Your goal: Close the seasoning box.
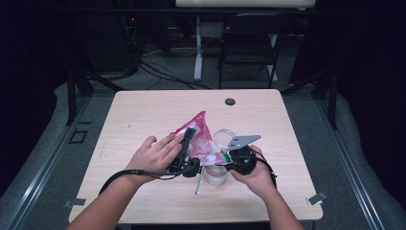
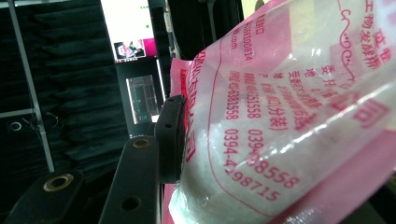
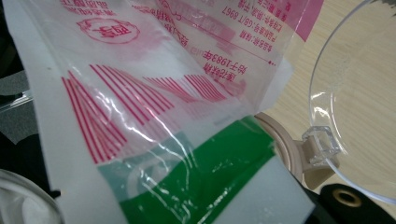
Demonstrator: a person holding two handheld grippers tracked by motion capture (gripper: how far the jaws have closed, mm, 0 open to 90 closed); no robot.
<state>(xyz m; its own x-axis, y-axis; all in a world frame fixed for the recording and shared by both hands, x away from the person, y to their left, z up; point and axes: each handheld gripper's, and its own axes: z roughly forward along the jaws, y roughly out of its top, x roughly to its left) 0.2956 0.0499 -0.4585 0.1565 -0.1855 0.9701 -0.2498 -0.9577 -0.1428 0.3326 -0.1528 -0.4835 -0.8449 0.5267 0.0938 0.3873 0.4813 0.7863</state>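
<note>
Pink and clear plastic, printed with red characters, makes up the bag that both grippers hold up over the middle of the table. White powder or grain sits in its lower part, as the left gripper view shows through the film.

The left gripper is clamped on the bag's left side: one black pad presses flat against the film, and the jaws stand part-way closed around the bulk of the bag. The right gripper is pinched tight on the bag's lower corner, where a green band crosses the white edge.

Just beside that corner, toward the person, stands a clear container with a hinged transparent lid flipped up and back; its pale rim sits right under the bag's corner. A slim white stick-like thing lies against the container's left side; what it is I cannot tell. Beyond the bag, a dark round grommet is set into the tabletop near the far edge.

As I judge it, the work is tipping the bag's contents into the container. The lid is already open and the bag is gripped and brought over the rim. Whether the corner is cut open, and whether anything has gone in, the pictures do not show; the pouring itself and closing the lid look left to do.
</note>
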